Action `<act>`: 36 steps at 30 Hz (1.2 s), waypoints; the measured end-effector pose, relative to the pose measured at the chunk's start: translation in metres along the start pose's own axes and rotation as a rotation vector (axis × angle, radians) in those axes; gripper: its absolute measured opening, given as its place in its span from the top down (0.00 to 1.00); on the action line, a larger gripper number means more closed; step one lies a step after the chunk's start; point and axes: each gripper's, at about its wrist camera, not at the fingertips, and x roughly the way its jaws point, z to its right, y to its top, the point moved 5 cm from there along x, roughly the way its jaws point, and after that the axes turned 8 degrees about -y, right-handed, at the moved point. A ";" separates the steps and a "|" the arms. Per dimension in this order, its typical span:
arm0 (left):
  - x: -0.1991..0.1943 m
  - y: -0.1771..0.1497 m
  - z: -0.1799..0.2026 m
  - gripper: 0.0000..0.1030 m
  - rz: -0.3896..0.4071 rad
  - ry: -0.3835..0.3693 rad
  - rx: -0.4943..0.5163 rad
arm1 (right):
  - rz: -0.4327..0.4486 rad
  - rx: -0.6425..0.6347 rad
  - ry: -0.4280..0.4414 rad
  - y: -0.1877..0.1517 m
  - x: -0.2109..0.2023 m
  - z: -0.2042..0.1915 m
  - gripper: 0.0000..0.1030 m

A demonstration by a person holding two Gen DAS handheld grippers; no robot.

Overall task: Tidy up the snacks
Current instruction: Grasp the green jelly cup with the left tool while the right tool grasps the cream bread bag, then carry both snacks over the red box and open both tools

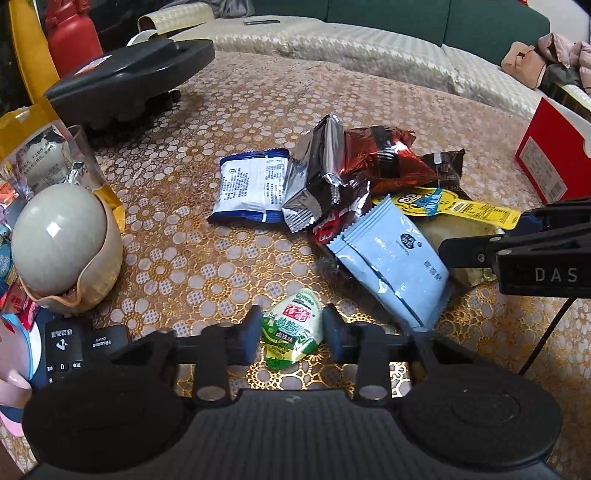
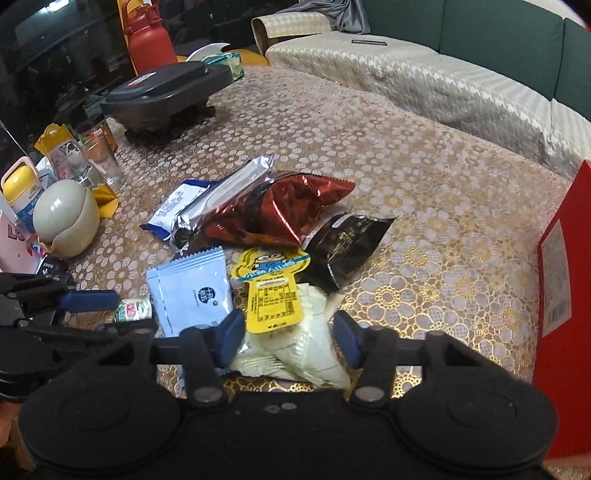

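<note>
Left wrist view: left claw is narrowed around a green sachet, just in front of the blue packet. Right claw, likewise part-closed, brackets a pale bag beside that packet, apparently to lift each snack clear of the pile.

Green sofa behind patterned table

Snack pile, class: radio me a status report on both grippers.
Left gripper closed around green sachet. Right gripper straddling pale wrapped snack, grip unconfirmed. Yellow cartoon packet overlaps it.
</note>
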 end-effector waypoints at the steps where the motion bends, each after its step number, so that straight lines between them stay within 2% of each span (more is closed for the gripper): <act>1: 0.000 0.000 0.000 0.68 0.002 0.002 0.000 | 0.003 0.000 0.000 -0.001 -0.001 0.000 0.58; 11: -0.013 -0.002 0.006 0.68 0.011 -0.003 -0.039 | 0.001 0.021 -0.005 -0.013 -0.019 0.011 0.64; 22: -0.052 -0.003 0.037 0.68 0.039 -0.038 -0.057 | 0.039 0.094 0.012 -0.035 -0.079 0.034 0.64; 28: -0.083 0.004 0.071 0.68 0.075 -0.078 -0.023 | 0.088 0.133 0.010 -0.043 -0.125 0.055 0.64; 36: -0.117 0.026 0.144 0.68 0.141 -0.141 0.068 | 0.169 0.163 -0.034 -0.047 -0.181 0.096 0.64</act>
